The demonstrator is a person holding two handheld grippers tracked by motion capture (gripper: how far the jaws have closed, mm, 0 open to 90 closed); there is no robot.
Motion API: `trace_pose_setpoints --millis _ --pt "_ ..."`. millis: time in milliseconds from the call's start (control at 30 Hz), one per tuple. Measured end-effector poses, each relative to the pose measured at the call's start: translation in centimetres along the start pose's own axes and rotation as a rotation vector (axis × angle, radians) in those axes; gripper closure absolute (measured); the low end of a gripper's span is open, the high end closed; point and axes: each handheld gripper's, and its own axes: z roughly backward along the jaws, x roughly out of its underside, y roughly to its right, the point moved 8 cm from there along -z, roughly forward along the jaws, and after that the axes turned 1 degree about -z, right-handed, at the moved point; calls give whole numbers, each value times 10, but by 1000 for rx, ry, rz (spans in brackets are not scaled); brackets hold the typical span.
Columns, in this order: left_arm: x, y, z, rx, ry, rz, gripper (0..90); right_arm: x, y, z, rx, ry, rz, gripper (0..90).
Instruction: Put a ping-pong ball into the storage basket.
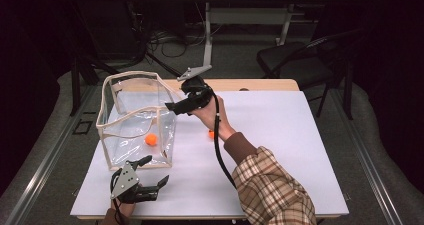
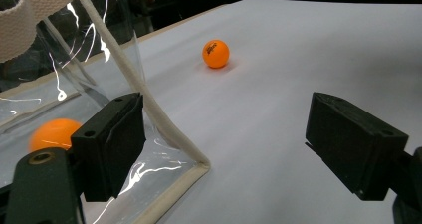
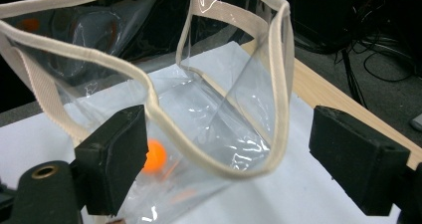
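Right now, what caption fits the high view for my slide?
Right gripper open over a clear bag holding one orange ball.

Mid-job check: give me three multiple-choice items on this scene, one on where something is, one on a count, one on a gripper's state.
1. Where is the ball nearest the right gripper?
A. Inside the clear bag
B. On a chair
C. On the floor

2. How many orange balls show in the high view?
A. One
B. Two
C. Four

3. How do the left gripper's jaws stand?
A. Shut on a ball
C. Shut on the bag's rim
B. Open, gripping nothing

Key: 1 A, the ball in the bag lies behind the clear bag's wall. 2 B, that one plus the ball on the table beside the person's hand. 3 B, the left gripper has both pads wide apart, with white table between them.
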Motion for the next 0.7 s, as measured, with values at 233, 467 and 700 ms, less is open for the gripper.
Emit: trace_pose_setpoints --millis 233,467,700 --pt "0 0 0 -1 -3 -1 158 20 7 21 -1 8 -15 119" --pt "0 0 -1 0 -6 0 158 43 17 35 11 -3 -26 103" --pt "0 0 0 0 -5 0 158 65 17 41 8 -25 -22 79"
